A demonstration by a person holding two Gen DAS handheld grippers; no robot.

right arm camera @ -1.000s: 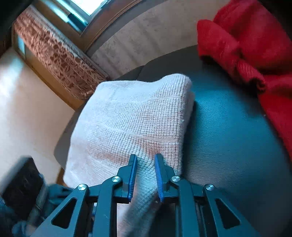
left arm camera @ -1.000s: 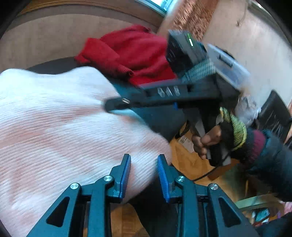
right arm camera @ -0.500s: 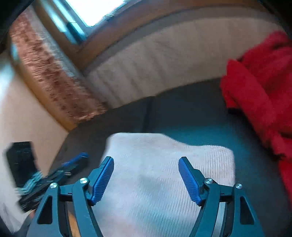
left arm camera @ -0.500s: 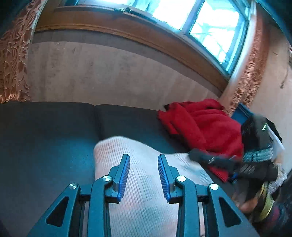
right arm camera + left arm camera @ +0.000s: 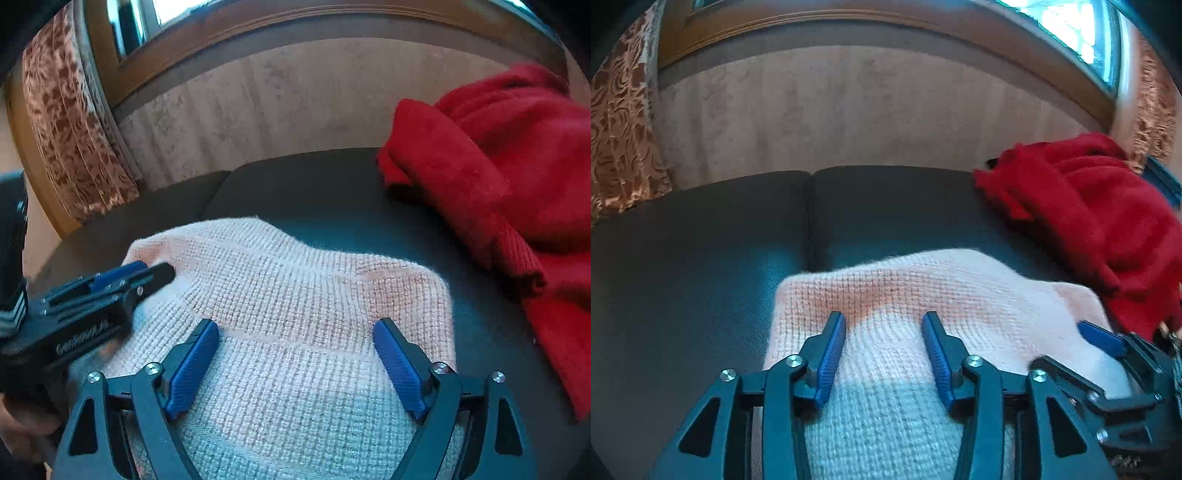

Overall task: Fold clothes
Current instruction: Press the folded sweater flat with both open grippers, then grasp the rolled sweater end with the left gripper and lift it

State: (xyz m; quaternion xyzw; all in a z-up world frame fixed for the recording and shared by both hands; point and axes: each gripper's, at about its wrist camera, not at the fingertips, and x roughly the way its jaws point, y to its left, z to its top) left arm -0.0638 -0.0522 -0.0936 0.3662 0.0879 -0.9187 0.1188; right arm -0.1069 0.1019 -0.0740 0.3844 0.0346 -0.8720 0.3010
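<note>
Right wrist, right gripper [image 5: 295,363] angled down, fingers [image 5: 192,369] spread

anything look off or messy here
Only the red garment: it lies crumpled in a heap at the right of the dark cushion, unfolded, beside the neatly folded pink knit. Nothing looks spilled or damaged.

A folded knit garment [image 5: 295,314] lies on the sofa seat [image 5: 332,192], with a heaped second garment [image 5: 509,166] at its two o'clock and the seat's backrest [image 5: 295,103] at twelve o'clock.
</note>
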